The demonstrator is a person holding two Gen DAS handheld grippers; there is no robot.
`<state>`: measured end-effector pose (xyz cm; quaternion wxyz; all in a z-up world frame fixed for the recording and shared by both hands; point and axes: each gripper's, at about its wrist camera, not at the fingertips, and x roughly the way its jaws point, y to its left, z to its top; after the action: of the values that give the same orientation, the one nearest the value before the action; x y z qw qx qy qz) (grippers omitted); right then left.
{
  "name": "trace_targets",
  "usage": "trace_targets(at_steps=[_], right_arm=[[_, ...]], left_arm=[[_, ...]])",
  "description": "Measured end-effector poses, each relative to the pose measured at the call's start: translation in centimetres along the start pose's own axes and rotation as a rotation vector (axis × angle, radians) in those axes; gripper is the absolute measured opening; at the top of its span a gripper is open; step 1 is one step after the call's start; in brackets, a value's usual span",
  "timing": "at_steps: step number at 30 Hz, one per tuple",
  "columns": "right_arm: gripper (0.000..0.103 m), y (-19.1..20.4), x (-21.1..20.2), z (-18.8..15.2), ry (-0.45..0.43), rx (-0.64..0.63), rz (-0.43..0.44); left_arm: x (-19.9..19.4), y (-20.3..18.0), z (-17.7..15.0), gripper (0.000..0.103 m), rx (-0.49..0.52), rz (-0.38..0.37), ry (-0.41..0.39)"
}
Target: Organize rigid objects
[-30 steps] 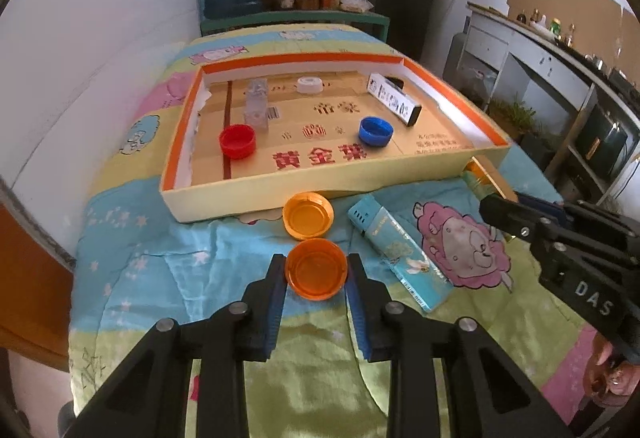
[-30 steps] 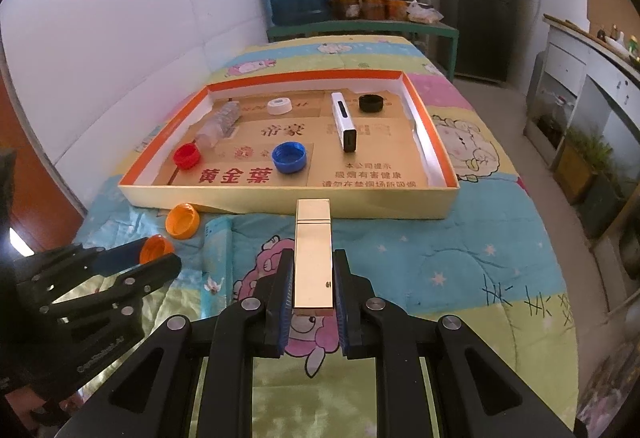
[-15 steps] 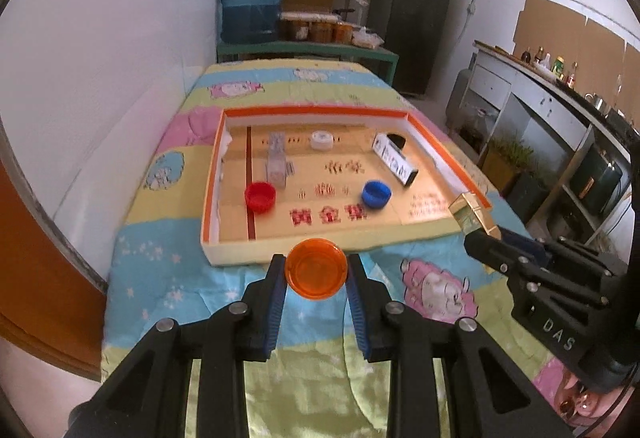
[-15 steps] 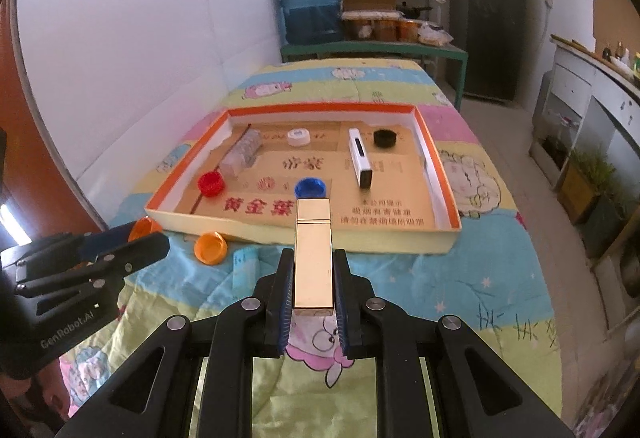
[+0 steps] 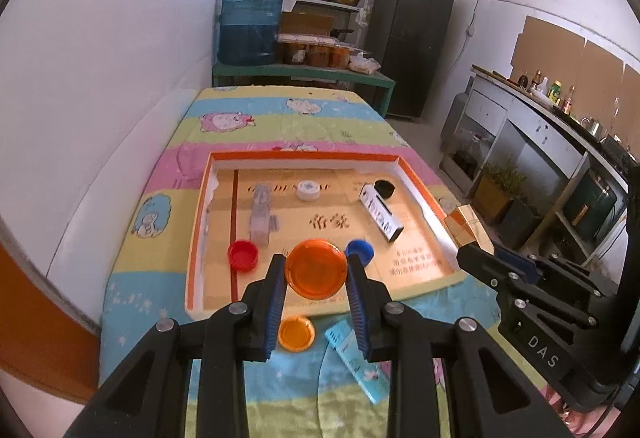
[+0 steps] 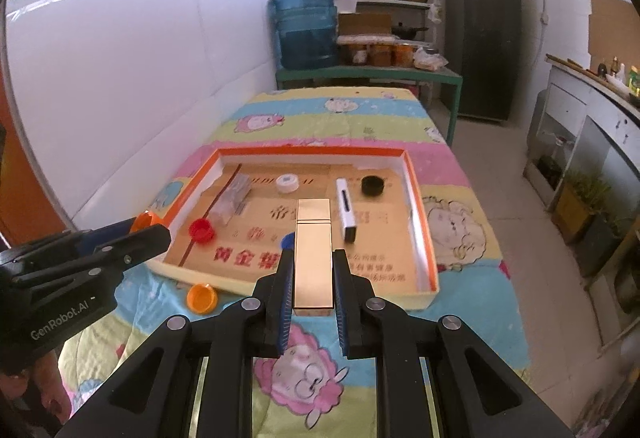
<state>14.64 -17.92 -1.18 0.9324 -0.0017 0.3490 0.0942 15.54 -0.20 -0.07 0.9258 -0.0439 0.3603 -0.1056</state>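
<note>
Left hand-held gripper [image 5: 316,276] clamped on an orange lid [image 5: 316,269], held in the air above the near wall of the orange-rimmed cardboard tray [image 5: 304,157]. Right hand-held gripper [image 6: 313,278] clamped on a gold rectangular box [image 6: 313,258], likewise raised over the tray's near edge. Inside the tray: red cap [image 5: 242,255], blue cap [image 5: 360,250], white cap [image 5: 307,190], black cap [image 6: 372,185], clear plastic case [image 5: 260,214], white box [image 5: 381,213]. Left outside, on the cartoon-print bedspread [image 6: 360,114] just beside the tray: second orange lid [image 5: 296,333], light-blue carton [image 5: 357,361].
</note>
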Motion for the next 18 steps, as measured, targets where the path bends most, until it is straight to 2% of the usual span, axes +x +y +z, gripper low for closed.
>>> trace_targets(at_steps=[18], right_arm=[[0.018, -2.8, 3.3, 3.0, 0.008, 0.017, -0.030]], left_arm=[[4.2, -0.2, 3.4, 0.030, -0.022, 0.016, 0.003]])
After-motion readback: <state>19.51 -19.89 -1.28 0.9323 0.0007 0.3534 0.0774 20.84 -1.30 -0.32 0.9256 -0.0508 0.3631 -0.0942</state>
